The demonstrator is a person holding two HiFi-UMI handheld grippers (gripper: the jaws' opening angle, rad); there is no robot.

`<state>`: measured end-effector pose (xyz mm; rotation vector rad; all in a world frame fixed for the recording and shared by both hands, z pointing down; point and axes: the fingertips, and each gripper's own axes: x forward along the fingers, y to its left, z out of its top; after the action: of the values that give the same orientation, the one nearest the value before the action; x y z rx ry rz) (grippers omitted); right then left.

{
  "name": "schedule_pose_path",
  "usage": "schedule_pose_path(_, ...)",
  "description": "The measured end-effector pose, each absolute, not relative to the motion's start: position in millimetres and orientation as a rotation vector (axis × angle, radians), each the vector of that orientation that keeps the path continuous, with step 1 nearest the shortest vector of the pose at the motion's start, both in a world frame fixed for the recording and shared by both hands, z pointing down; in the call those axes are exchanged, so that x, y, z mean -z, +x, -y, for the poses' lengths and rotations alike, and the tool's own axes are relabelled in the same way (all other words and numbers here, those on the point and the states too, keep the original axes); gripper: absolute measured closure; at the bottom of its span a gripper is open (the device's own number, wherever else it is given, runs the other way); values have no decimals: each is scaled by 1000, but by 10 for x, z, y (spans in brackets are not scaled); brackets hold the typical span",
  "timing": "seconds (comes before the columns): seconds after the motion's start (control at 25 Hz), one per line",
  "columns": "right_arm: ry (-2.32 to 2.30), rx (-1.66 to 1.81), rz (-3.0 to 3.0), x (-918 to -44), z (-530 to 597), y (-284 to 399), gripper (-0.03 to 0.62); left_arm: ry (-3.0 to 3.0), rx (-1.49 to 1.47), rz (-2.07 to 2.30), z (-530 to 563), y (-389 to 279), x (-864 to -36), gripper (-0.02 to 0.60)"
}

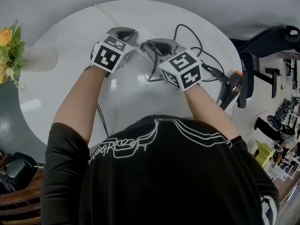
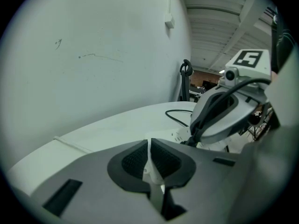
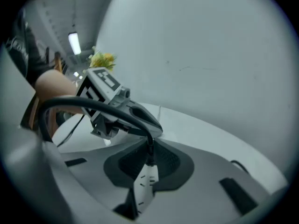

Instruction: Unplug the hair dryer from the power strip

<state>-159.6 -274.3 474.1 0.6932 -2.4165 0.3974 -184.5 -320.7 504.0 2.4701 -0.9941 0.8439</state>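
Observation:
On the round white table (image 1: 70, 88) lies a white power strip (image 1: 142, 34) with the two grippers meeting over it. My left gripper (image 1: 129, 34) is shut on the strip's end, a white edge (image 2: 151, 168) pinched between its pads. My right gripper (image 1: 150, 46) is shut on the black plug (image 3: 149, 154), which stands over the strip's white face (image 3: 145, 183). The plug's black cable (image 1: 188, 30) loops across the table to the black hair dryer (image 1: 231, 86) with an orange tip at the right edge. Each gripper shows in the other's view: right gripper body (image 2: 224, 111), left gripper body (image 3: 114, 104).
A white vase of yellow flowers (image 1: 11, 50) stands at the table's left edge. The strip's thin white cord (image 1: 107, 15) runs off toward the back. A dark office chair (image 1: 267, 39) sits beyond the right rim. A black cable (image 1: 100, 118) hangs over the near edge.

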Motion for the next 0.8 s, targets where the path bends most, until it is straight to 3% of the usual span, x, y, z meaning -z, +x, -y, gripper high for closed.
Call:
schedule_pose_path(0.24,590,-32,2337,-4724,2627,-1681,568,2469,-836,997,3202,-1839,-5039,561)
schedule_pose_path(0.48,733,-573,2445,-4751,2759,-1562,568,2481,-841,998,3200,-1838,-5037,561)
schedule_pose_path(0.56,752,-601,2446,-4744,2767,-1555,568,2475,-841,998,3201,-1840,-5035,561)
schedule_pose_path(0.8,641,-107,2366,-4694,2646,-1666,568,2465,-839,1005,3211,-1835,-5034,561)
